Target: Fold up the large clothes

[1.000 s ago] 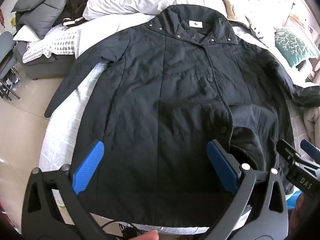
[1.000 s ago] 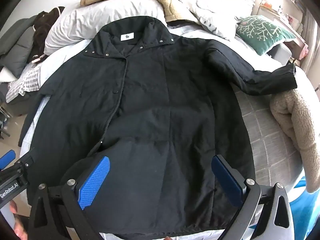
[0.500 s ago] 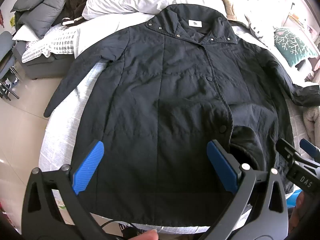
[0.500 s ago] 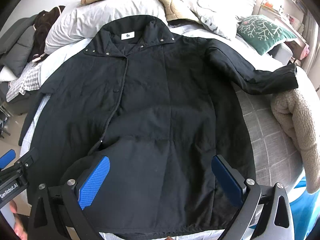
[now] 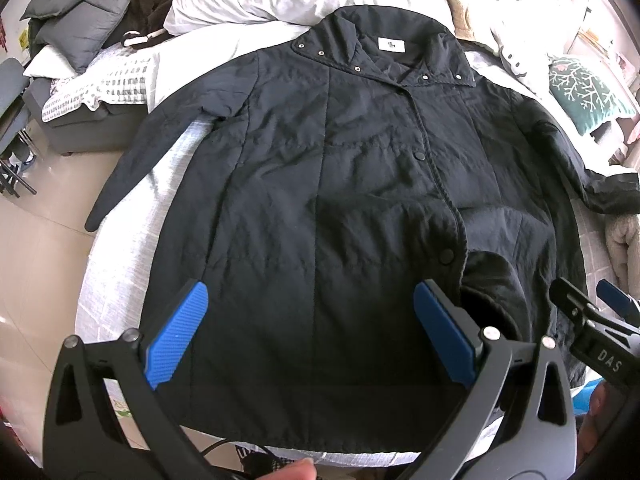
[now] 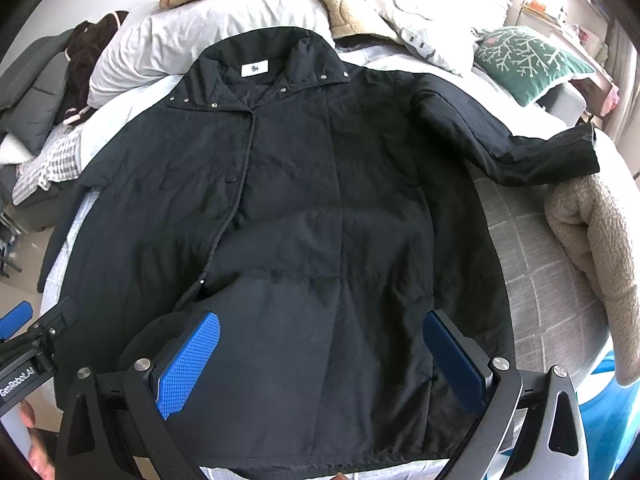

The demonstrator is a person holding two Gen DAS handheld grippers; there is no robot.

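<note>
Quilted black coat (image 5: 320, 208) flat on bed (image 5: 116, 248), left tongs (image 5: 312, 340), right tongs (image 6: 320, 364) released

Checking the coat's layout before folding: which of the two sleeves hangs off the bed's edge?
The sleeve on the person's left; its cuff dangles past the mattress over the floor. The other sleeve lies fully on the bed.

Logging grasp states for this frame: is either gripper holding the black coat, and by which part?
Nothing is held. The left gripper and right gripper are both open above the black coat.
</note>
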